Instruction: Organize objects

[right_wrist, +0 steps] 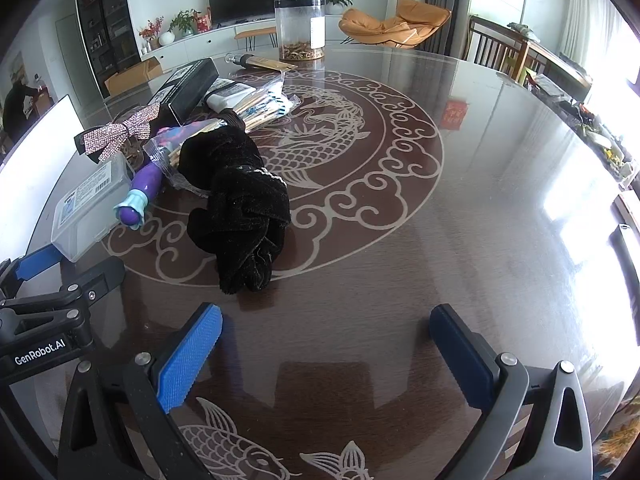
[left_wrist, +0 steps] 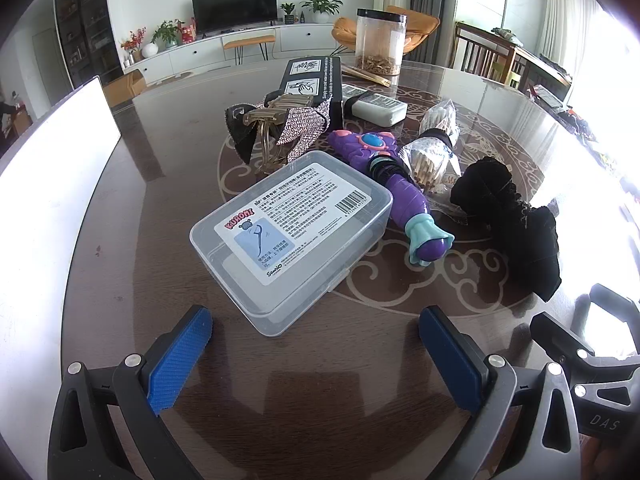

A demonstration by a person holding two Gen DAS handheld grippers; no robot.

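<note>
Both claws hang released over the tabletop (right_wrist: 460,208), empty. The left claw (left_wrist: 316,332) faces a clear box (left_wrist: 292,236), seemingly lined up to grasp it. The right claw (right_wrist: 326,330) points near a black scrunchie (right_wrist: 236,208). Clutter sits heaped toward the left edge, unsorted.

Left wrist view: low over the bench (left_wrist: 160,168), facing a TV wall, close on a clear plastic box (left_wrist: 292,236). Right wrist view: same heading, set further right, over bare bench (right_wrist: 460,240), box (right_wrist: 90,208) at its left edge. Shared: box, purple toy (left_wrist: 400,196) (right_wrist: 146,186), black velvet cloth (left_wrist: 508,216) (right_wrist: 236,204), lidded jar (left_wrist: 380,42) (right_wrist: 300,28). Each view catches the other gripper's frame.
</note>
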